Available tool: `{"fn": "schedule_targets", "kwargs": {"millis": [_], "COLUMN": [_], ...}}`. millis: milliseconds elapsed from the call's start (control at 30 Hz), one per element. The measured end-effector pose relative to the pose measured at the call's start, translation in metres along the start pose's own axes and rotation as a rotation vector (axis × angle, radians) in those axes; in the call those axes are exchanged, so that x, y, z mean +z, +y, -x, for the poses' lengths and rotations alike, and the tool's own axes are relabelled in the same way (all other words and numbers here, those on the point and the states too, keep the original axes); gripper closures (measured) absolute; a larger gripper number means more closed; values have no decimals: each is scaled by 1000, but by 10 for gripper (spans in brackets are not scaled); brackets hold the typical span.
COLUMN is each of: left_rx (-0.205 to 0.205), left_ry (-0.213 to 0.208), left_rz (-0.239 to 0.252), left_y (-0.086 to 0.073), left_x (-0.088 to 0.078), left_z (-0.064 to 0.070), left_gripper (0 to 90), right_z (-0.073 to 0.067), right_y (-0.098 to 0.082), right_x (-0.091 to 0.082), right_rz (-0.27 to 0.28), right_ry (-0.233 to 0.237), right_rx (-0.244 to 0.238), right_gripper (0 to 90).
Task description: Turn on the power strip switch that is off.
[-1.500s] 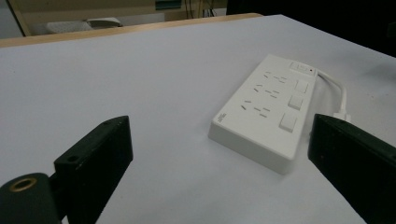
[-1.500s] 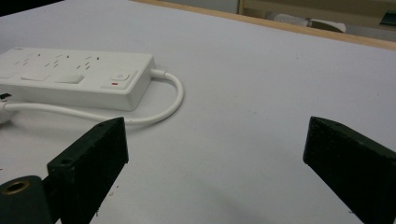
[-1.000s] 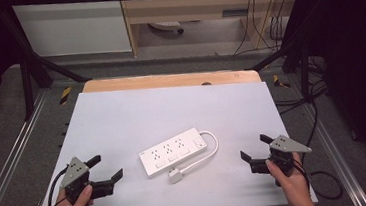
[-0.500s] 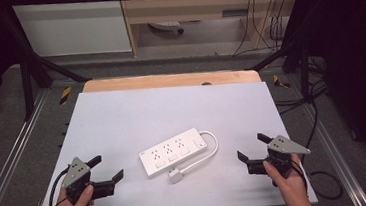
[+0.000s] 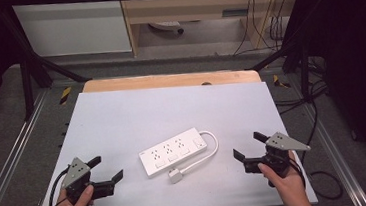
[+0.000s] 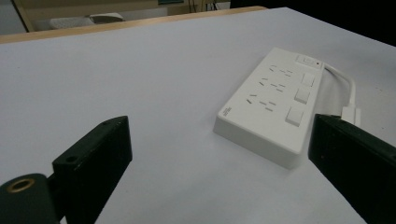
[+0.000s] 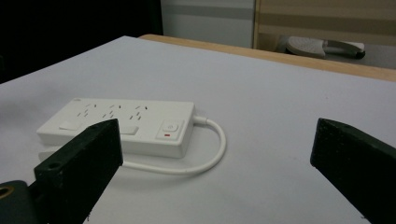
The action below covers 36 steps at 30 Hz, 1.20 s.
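Since the earlier frame: right tongs [image 5: 249, 152] have shifted slightly left and nearer, toward the strip; left tongs [image 5: 105, 170] and the strip itself unchanged.

Left tongs: held low at the near left of the bench [image 5: 122, 118], jaws spread wide, nothing between them. In the left gripper view the power strip [image 6: 273, 102] lies just ahead, toward the right jaw.

Power strip [image 5: 173, 151]: flat on the bench, near centre, lying at an angle. Its white cable [image 5: 210, 148] loops off the right end and curls back to the plug [image 5: 176, 176] just in front of the body.

Handling, as a judgement: rigid plastic shell, light, smooth, likely to slide on the bench. Best gripped across the short width at one end. Cable is limp and will trail.

Right tongs: near right, jaws wide apart, empty, well apart from the strip.

Bench top is plain, matte, pale, with a wooden edge [image 5: 169, 80] at the far side. Beyond it, dark floor, cables, cabinet fronts.
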<state>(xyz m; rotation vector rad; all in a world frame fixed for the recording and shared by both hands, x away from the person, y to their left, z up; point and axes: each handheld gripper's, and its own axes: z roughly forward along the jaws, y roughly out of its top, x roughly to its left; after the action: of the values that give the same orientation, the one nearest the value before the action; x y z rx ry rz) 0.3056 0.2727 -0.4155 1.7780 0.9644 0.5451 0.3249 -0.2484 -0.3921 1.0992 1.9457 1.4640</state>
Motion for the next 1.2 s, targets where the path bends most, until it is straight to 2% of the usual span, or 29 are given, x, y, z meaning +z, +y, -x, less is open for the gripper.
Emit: {"fn": "schedule_targets", "kwargs": {"millis": [233,467,667,1033,1200], "left_rx": [-5,-12,-9,-7,0], "left_ry": [1,6,1,5,4], "left_rz": [-3,-1,-9,-13,-16], "left_y": [0,-1,-1,-1,-1], "left_x": [1,0,1,1,1], "left_z": [0,-2,-1,-2,-1], "left_gripper": [63,61,59,59,59], "right_z": [-5,-11,-19,-30,-34], "right_y": [17,30,34,38,41], "right_x": [0,10,21,39,44], "right_rz": [17,1,-11,-29,-34], "right_ry": [16,37,53,97,107], "right_rx": [-32,-52,-69,-59,-78], "right_gripper": [39,29,19,30,36]}}
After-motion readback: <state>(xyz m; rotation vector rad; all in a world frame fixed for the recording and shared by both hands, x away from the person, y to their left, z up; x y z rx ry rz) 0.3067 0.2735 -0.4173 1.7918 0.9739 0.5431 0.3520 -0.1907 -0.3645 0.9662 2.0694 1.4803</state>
